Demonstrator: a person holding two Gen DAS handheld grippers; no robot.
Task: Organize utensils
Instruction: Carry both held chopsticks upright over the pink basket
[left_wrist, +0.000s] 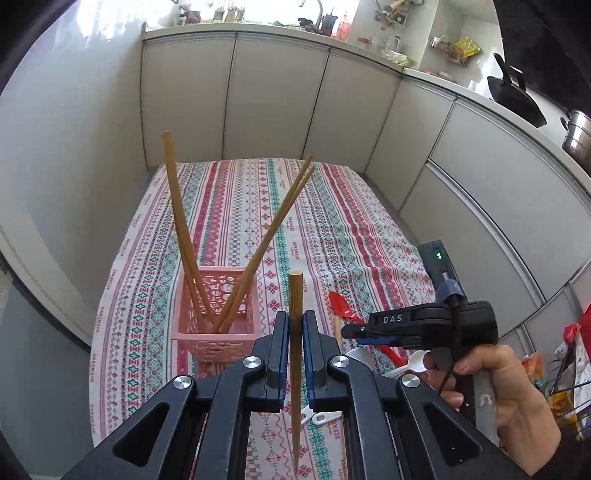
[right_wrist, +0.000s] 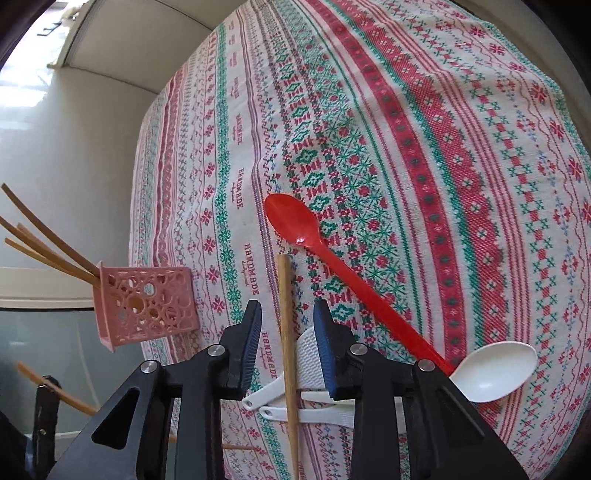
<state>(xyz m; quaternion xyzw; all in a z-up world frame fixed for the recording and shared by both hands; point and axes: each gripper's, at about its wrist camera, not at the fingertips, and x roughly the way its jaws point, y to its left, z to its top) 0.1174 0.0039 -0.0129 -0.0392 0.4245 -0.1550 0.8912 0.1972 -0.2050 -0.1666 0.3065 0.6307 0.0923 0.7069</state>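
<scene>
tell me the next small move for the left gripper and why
Probably carry it over the pink basket and lower the point in. The left gripper is shut on a chopstick, held upright, and three chopsticks already stand in that basket.

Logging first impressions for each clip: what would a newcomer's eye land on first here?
Probably the left gripper, shut on an upright wooden chopstick in the foreground. Just behind it to the left, a pink basket on the patterned tablecloth holds more chopsticks fanning outward. In the right wrist view, a red spoon lies diagonally on the cloth, while the right gripper straddles another chopstick, pads not touching it.
</scene>
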